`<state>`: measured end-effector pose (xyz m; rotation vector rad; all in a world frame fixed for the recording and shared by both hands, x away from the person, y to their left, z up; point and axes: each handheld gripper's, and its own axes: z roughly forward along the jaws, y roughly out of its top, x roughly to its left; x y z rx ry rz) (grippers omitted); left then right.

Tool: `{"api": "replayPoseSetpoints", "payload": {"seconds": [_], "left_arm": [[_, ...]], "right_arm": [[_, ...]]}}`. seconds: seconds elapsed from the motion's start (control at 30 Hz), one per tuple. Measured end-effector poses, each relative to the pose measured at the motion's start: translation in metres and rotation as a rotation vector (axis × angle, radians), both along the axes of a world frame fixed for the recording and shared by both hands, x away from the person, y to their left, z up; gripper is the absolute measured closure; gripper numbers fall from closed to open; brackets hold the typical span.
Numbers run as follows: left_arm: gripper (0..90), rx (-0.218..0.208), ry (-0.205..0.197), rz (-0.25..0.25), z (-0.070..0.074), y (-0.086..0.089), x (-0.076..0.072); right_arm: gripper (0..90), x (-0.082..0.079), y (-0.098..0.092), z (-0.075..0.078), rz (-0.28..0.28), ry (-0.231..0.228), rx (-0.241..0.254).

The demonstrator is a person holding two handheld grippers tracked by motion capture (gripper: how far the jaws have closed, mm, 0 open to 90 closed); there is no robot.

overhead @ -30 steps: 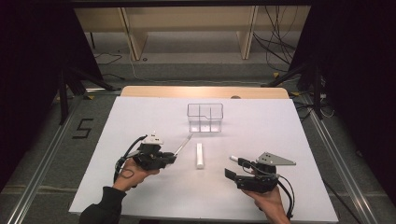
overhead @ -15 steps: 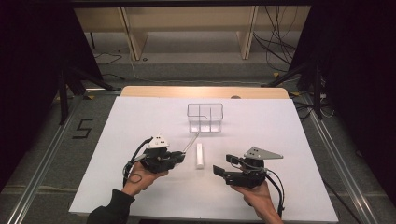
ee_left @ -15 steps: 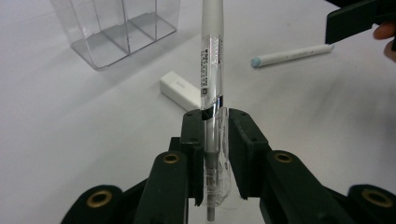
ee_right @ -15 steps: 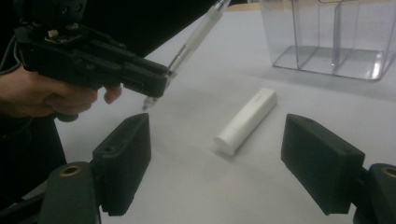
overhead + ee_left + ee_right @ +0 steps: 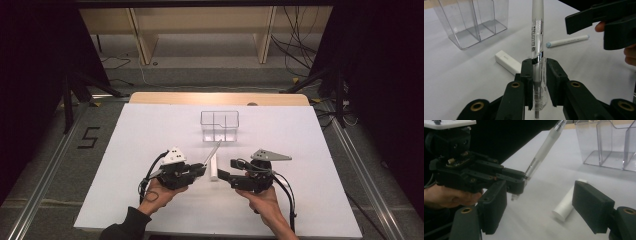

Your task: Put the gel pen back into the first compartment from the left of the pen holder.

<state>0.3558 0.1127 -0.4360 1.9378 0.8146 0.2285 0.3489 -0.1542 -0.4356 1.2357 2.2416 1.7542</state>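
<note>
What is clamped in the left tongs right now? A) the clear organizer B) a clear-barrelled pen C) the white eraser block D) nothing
B: in the left gripper view the left tongs are shut on the pen, while the eraser lies on the table.

Clear pen (image 5: 537,37) clamped, white eraser (image 5: 213,169) lying flat

The pen has a frosted white barrel and slants up off the tabletop (image 5: 150,130); the eraser block lies just beside it.
</note>
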Motion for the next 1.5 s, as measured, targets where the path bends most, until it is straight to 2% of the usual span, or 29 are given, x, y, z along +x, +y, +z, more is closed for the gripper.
{"api": "replayPoseSetpoints", "payload": {"seconds": [0.2, 0.33, 0.57, 1.0, 1.3, 1.43, 1.5], "left_arm": [[76.1, -0.015, -0.01, -0.009, -0.001, -0.003, -0.002], [76.1, -0.018, -0.014, -0.016, -0.002, -0.006, -0.005], [76.2, -0.04, -0.029, -0.021, -0.004, -0.01, -0.007], [76.1, -0.042, -0.055, -0.027, -0.003, -0.012, -0.011], [76.1, -0.042, -0.071, -0.031, -0.002, -0.012, -0.012], [76.1, -0.043, -0.071, -0.031, -0.002, -0.012, -0.012], [76.1, -0.048, -0.076, -0.031, -0.003, -0.012, -0.012]], "right_arm": [[33.3, 0.009, 0.003, -0.001, -0.009, 0.036, 0.044], [36.1, 0.013, 0.007, 0.0, 0.0, 0.042, 0.05], [46.2, 0.02, 0.016, 0.0, 0.009, 0.063, 0.083], [62.1, 0.027, 0.02, -0.004, 0.0, 0.117, 0.174], [68.7, 0.029, 0.022, -0.007, 0.01, 0.14, 0.192], [74.3, 0.03, 0.023, -0.008, 0.015, 0.156, 0.206], [77.2, 0.03, 0.023, -0.008, 0.019, 0.15, 0.213]]}}
